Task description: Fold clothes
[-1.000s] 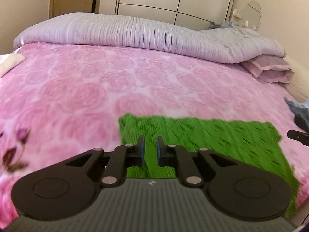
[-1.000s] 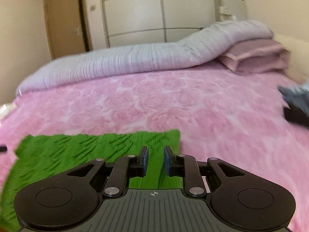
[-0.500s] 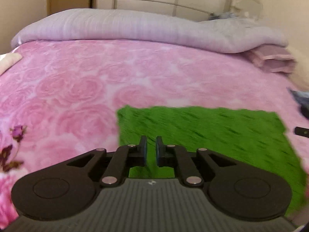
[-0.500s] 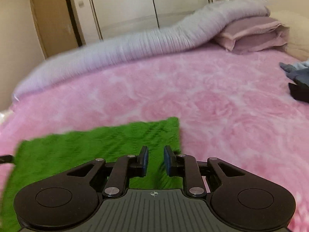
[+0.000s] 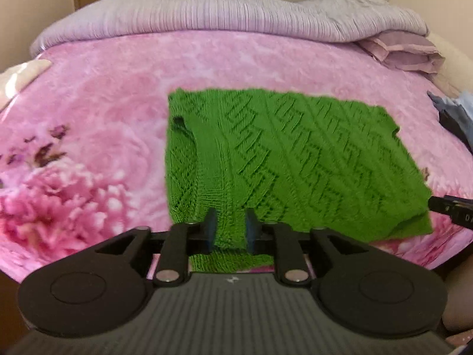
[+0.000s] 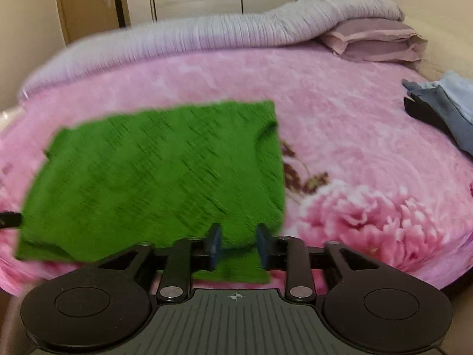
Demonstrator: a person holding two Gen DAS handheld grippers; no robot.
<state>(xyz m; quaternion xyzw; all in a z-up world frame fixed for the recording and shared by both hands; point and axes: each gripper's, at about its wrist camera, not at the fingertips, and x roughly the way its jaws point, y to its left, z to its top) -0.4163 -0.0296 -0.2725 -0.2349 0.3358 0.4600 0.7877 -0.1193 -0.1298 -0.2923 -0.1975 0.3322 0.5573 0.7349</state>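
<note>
A lilac duvet (image 5: 230, 14) and pillows (image 6: 375, 40) lie beyond the sweater (image 5: 295, 159); blue clothes (image 6: 443, 109) sit to its right. The sweater lies folded on the pink blanket (image 5: 88, 103). Left gripper (image 5: 229, 230) and right gripper (image 6: 238, 247) each have their fingers spread, the sweater's near edge between them.

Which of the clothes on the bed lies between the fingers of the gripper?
The green knitted sweater, spread flat; the blue-grey clothes lie apart at the right edge.
</note>
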